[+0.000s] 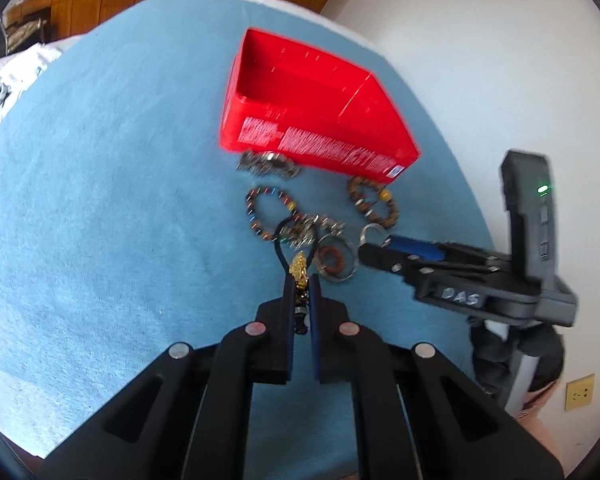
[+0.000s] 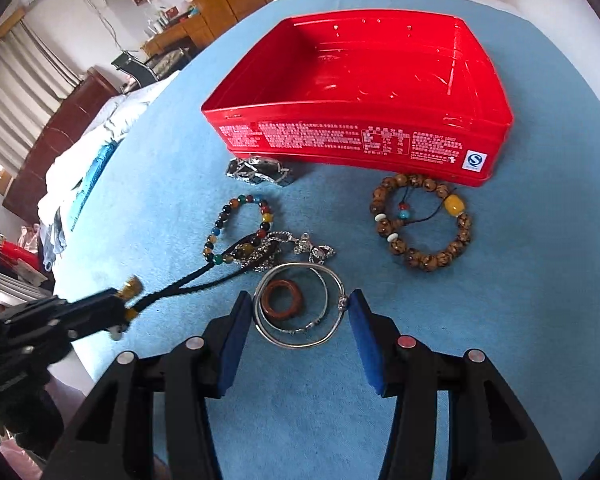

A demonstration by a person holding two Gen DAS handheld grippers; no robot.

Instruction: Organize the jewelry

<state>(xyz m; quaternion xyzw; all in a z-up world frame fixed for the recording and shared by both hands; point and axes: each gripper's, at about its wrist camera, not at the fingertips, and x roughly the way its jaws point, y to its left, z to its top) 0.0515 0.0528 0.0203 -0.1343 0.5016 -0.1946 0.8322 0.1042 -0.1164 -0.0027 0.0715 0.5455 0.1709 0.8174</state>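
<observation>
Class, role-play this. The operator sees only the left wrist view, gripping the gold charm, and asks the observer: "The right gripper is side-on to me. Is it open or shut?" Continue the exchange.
Observer: Open. In the right wrist view the right gripper has its fingers wide apart, one on each side of the silver bangles, touching neither.
Operator: My view of the red box is blurred. Is anything in it?
Observer: No. The right wrist view shows the red box with a bare floor.
</observation>
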